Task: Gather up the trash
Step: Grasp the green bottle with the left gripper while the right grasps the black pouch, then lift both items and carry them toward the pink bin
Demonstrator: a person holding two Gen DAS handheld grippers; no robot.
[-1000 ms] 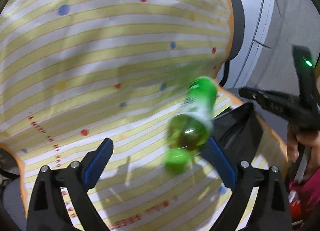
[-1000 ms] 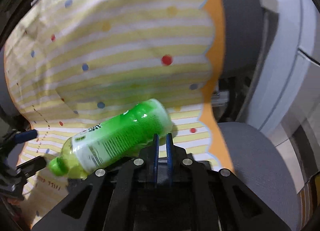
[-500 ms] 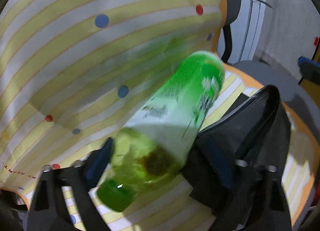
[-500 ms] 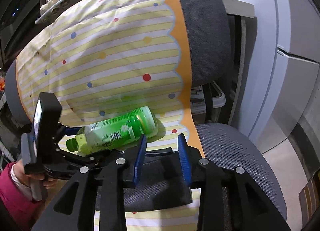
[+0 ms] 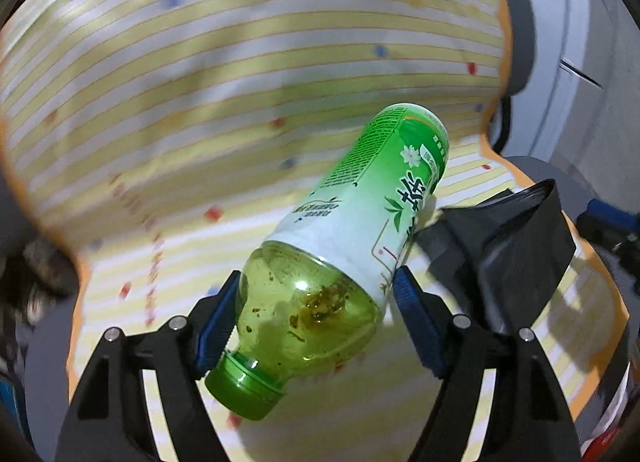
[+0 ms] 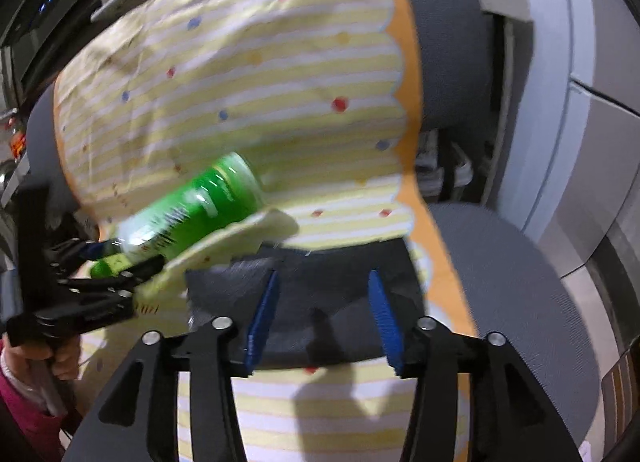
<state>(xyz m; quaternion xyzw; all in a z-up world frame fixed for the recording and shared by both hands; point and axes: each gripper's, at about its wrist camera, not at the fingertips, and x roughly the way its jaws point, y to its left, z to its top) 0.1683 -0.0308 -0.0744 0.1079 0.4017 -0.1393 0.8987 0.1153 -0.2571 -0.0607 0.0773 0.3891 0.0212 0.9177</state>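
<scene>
A green tea bottle [image 5: 360, 221] with a green cap and a little liquid lies tilted, cap toward the camera. My left gripper [image 5: 316, 282] is closing, and its blue pads press on both sides of the bottle's clear shoulder. In the right wrist view the bottle [image 6: 200, 197] hangs in the left gripper [image 6: 120, 262] above the seat, beside a lifted fold of cloth. A black trash bag [image 5: 520, 254] lies on the seat to its right. My right gripper [image 6: 324, 276] is opening above the bag [image 6: 224, 286], with nothing pinched between its pads.
A yellow-striped dotted cloth [image 6: 260, 81] covers the grey office chair [image 6: 500, 262]. White cabinet fronts [image 6: 580, 101] stand to the right. A person's hand [image 6: 60, 362] in a red sleeve holds the left gripper's handle at the lower left.
The left jaws closed around the bottle, which now sits between the pads, raised off the seat. The right jaws went from nearly shut to wide apart and drew back over the black bag.
</scene>
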